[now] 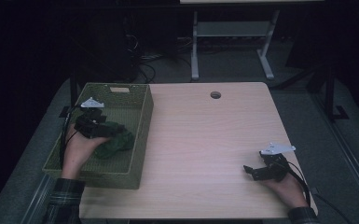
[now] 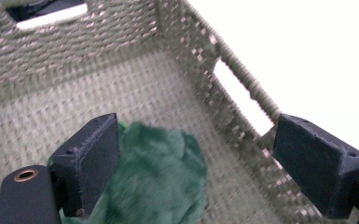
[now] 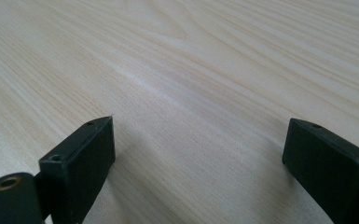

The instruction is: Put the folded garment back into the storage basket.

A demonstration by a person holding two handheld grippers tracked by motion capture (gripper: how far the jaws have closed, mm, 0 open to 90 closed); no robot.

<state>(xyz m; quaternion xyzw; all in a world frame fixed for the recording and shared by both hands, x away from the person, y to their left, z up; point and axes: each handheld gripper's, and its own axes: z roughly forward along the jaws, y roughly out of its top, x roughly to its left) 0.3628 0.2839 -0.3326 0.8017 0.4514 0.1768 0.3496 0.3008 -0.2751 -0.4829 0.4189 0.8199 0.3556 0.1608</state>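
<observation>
A green woven basket (image 1: 140, 135) sits on the left part of the wooden table (image 1: 205, 135). Inside it lies a dark green fuzzy cloth (image 1: 117, 142), soft and bunched (image 2: 161, 177). My left gripper (image 1: 114, 128) hangs inside the basket just over the cloth, its jaws wide open (image 2: 200, 168), with the cloth lying against the left jaw and nothing held. My right gripper (image 1: 251, 171) rests low over the bare table near the front right corner, jaws open (image 3: 198, 163) with only wood between them.
The basket wall (image 2: 224, 98) with a handle slot runs close to the left gripper's right jaw. A round cable hole (image 1: 215, 95) sits at the table's far edge. Beyond the table are metal legs of another stand (image 1: 195, 51) and cables on the floor.
</observation>
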